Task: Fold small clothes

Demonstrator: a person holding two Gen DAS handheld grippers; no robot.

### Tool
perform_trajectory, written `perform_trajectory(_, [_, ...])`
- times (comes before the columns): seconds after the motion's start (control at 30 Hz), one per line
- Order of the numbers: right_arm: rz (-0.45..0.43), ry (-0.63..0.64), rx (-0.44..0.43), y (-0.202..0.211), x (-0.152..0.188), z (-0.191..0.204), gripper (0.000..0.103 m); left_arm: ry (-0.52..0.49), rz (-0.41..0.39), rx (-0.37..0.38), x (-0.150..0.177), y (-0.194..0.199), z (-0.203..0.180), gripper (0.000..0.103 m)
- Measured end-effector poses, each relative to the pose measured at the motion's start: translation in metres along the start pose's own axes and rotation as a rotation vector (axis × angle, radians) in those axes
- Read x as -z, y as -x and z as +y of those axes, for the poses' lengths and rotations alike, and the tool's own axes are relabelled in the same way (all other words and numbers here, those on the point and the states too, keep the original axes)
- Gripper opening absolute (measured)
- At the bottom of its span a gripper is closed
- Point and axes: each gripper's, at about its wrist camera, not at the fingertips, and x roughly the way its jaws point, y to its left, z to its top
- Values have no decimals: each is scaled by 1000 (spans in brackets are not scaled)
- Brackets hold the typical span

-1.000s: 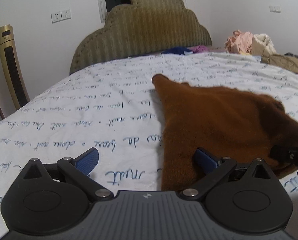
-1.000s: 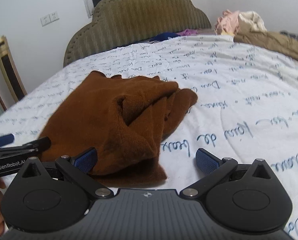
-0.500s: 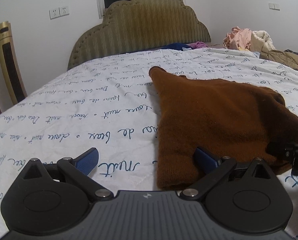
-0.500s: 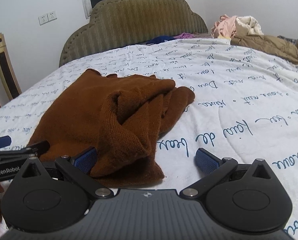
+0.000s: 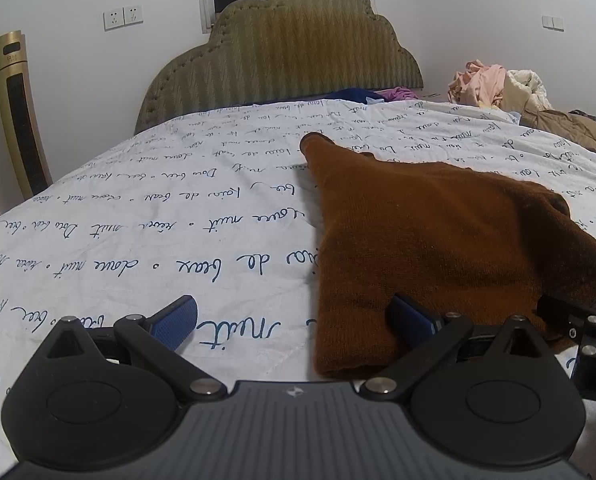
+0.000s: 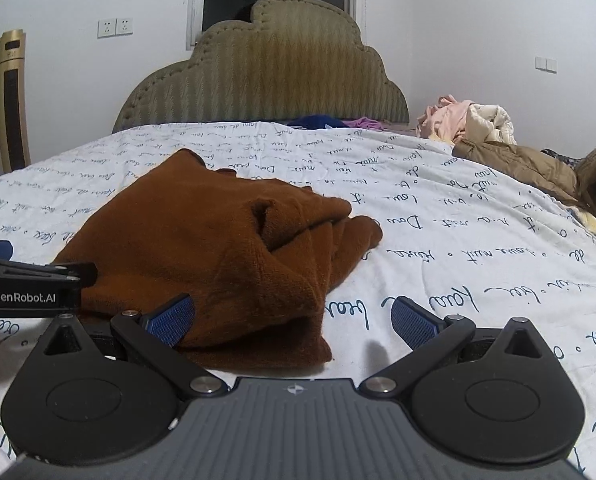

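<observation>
Currently, the brown knit garment (image 6: 218,248) lies bunched on the white script-printed bedsheet (image 5: 138,220), with folds gathered toward its right end. The left gripper (image 5: 294,320) has its fingers spread wide and holds nothing; its right blue pad (image 5: 411,318) sits over the garment's near left edge, while the left pad is over bare sheet. The right gripper (image 6: 294,316) is likewise spread wide and empty; its left pad (image 6: 170,318) lies against the garment's near right corner.
</observation>
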Motion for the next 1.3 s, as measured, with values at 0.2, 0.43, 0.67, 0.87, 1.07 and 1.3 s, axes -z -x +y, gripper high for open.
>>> perform_trajectory(0.2, [18,-52,-29,-3,0,-8,103,10,7,6,-1,-1,2,103])
perform_trajectory(0.43, [17,-55,-30,-5,1,-9,103,22,12,13,0,-2,3,103])
perform_trajectory(0.67, [19,-61,-33,-4,1,-9,103,28,15,15,0,-2,3,103])
perform_trajectory(0.87, [20,-62,-34,-5,1,-8,103,28,15,15,0,-2,3,103])
perform_trajectory(1.07, [19,-62,-34,-5,1,-9,103,28,15,16,0,-2,4,103])
perform_trajectory(1.3, [20,-63,-34,-5,2,-8,103,29,15,16,0,-2,4,103])
